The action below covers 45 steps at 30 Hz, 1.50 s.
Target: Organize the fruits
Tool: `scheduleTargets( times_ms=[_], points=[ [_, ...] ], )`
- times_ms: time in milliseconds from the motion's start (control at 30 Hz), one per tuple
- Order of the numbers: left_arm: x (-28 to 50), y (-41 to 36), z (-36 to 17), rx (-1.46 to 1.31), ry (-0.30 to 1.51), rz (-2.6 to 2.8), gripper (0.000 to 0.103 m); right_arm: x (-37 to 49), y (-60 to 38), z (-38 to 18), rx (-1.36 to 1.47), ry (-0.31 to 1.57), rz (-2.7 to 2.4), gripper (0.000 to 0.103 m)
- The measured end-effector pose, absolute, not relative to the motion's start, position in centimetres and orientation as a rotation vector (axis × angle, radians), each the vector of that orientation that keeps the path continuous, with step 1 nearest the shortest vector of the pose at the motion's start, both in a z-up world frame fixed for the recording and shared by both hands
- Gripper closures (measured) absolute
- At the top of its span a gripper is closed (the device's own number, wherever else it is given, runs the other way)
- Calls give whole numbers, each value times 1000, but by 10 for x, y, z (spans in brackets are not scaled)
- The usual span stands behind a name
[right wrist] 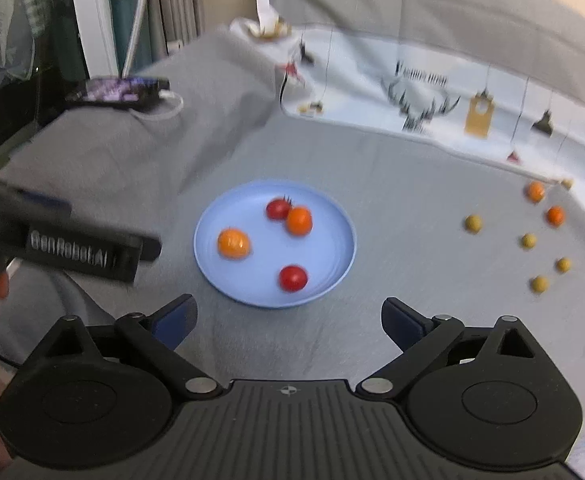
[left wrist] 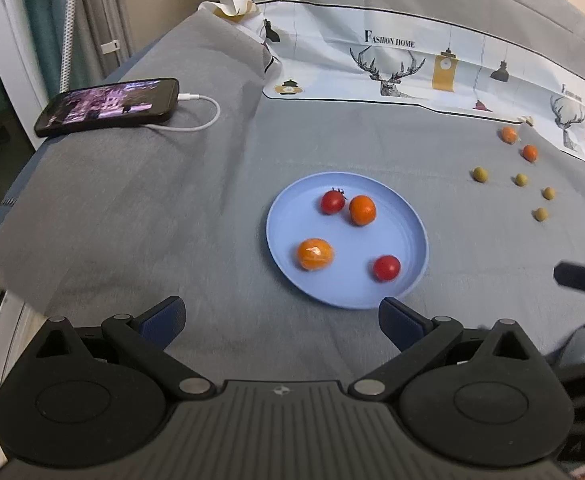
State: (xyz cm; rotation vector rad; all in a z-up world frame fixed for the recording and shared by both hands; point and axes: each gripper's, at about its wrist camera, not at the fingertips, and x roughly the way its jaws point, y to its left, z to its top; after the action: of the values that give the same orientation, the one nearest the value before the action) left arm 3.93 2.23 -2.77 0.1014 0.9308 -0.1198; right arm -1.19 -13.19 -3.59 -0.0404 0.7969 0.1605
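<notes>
A light blue plate [left wrist: 408,220] lies on the grey bedsheet and holds two red cherry tomatoes [left wrist: 331,202] and two orange fruits [left wrist: 315,255]. It also shows in the right wrist view [right wrist: 332,220]. To its right, loose on the sheet, lie two small orange fruits [left wrist: 529,153] and several small green fruits [left wrist: 480,174], seen in the right wrist view too [right wrist: 473,223]. My left gripper [left wrist: 282,320] is open and empty just in front of the plate. My right gripper [right wrist: 288,320] is open and empty, also in front of the plate.
A phone [left wrist: 108,106] on a white charging cable [left wrist: 204,116] lies on a raised grey fold at the back left. A white printed pillowcase [left wrist: 392,68] runs along the back. The left gripper's body [right wrist: 72,252] shows at the left of the right wrist view.
</notes>
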Motion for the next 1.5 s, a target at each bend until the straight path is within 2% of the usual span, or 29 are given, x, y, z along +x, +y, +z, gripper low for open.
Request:
scheduleTargets(
  times_ms=[300, 767, 1500],
  points=[
    [-6, 21, 3, 104, 819, -133, 0, -57, -133, -9, -70, 679, 144, 2],
    [-42, 19, 25, 110, 741, -138, 0, -96, -130, 8, -83, 585, 143, 1],
    [-43, 20, 24, 117, 738, -147, 0, -98, -129, 6, -65, 595, 129, 1]
  ],
)
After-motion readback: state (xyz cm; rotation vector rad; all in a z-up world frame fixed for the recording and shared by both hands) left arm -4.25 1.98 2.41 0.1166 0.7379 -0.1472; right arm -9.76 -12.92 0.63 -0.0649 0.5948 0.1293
